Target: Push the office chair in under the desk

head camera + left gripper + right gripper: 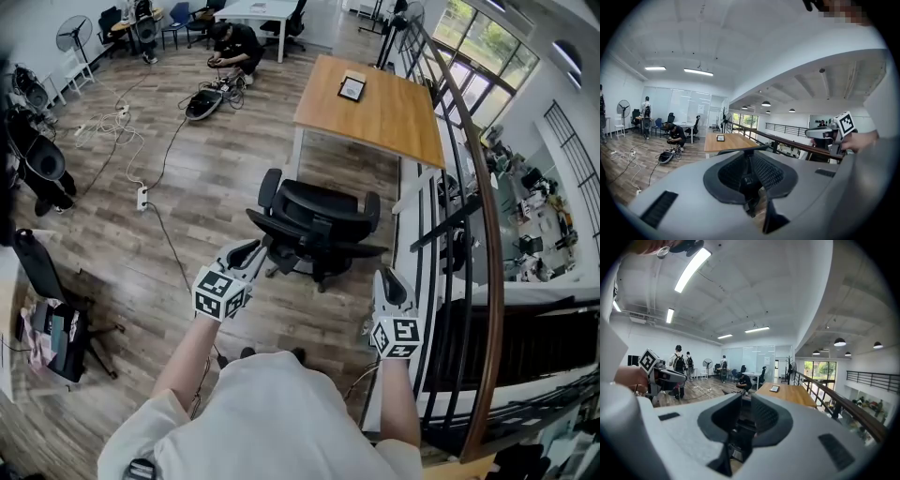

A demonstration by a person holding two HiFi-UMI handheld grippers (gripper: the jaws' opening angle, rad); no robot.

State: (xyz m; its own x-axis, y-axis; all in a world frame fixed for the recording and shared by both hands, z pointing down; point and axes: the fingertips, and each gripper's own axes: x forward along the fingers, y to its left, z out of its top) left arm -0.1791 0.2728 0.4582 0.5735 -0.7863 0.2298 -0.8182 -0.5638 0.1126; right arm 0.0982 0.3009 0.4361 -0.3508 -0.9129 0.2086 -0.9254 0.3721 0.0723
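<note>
Both arms outstretched, near level. Left tongs (255,248) and right tongs (387,278) slightly apart, gripping nothing. Office chair (314,225) at 12 o'clock.

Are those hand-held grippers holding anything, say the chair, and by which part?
Nothing is held. The left hand-held gripper and right hand-held gripper both have jaws slightly apart and empty; the office chair stands just ahead of them, ungrasped.

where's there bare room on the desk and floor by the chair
Desk top is bare except a small framed item at its far end. Floor between office chair and desk is bare. Crowded: cables on the floor left, railing close on the right.
</note>
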